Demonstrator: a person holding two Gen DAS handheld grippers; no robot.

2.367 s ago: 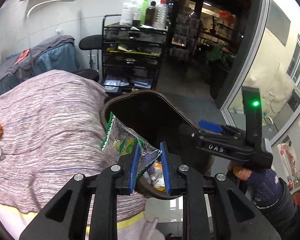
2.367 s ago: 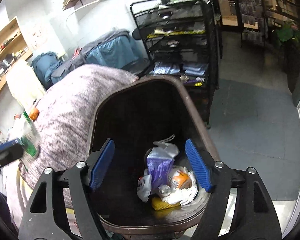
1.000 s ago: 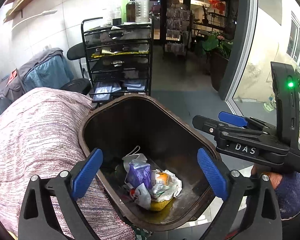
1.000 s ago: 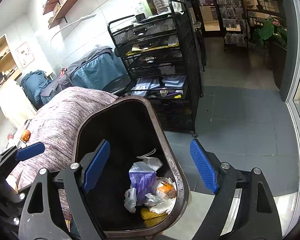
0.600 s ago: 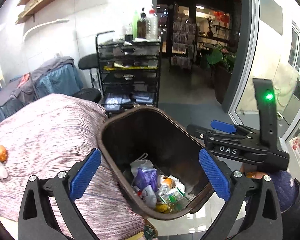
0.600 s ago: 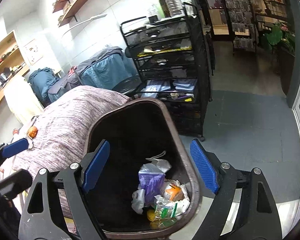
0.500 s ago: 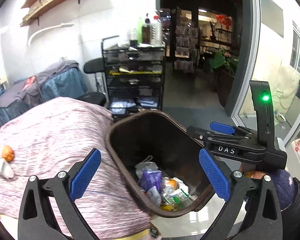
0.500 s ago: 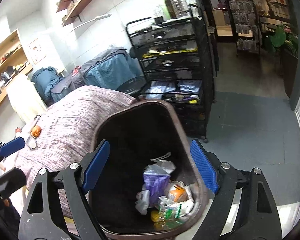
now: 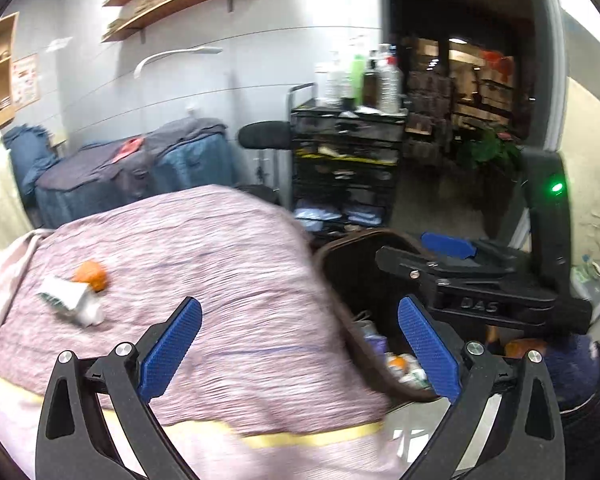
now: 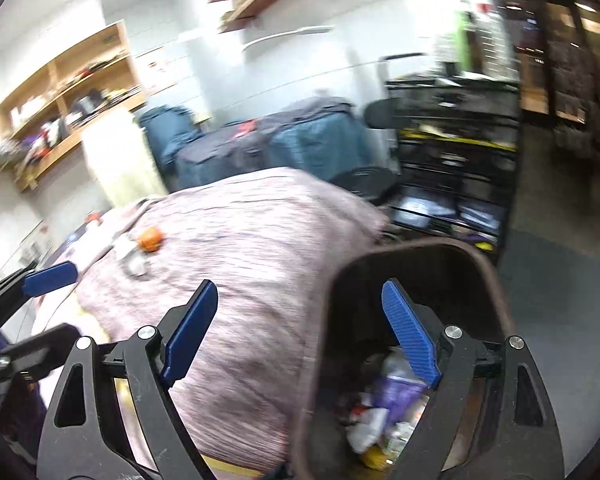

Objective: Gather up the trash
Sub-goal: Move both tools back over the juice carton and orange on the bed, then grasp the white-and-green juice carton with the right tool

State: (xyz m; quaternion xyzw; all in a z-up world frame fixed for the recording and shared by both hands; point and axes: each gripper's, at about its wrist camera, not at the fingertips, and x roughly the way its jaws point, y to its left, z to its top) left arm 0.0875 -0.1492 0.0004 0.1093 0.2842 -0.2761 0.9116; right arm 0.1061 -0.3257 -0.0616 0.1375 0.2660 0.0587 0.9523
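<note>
Left wrist view: left tongs (image 9: 298, 344) wide, empty | right tongs (image 10: 300, 334) wide, empty | white wrapper (image 9: 70, 300) and orange scrap (image 9: 90, 270) near surface's far-left edge; bin (image 9: 340, 280) at right edge | risk: cloth snags, scrap rolls off.

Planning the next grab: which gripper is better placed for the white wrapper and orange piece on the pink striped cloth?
Left, probably. The left gripper is open over the pink striped cloth, nearer the white wrapper and orange piece. The right gripper sits beside the brown bin, farther away.
</note>
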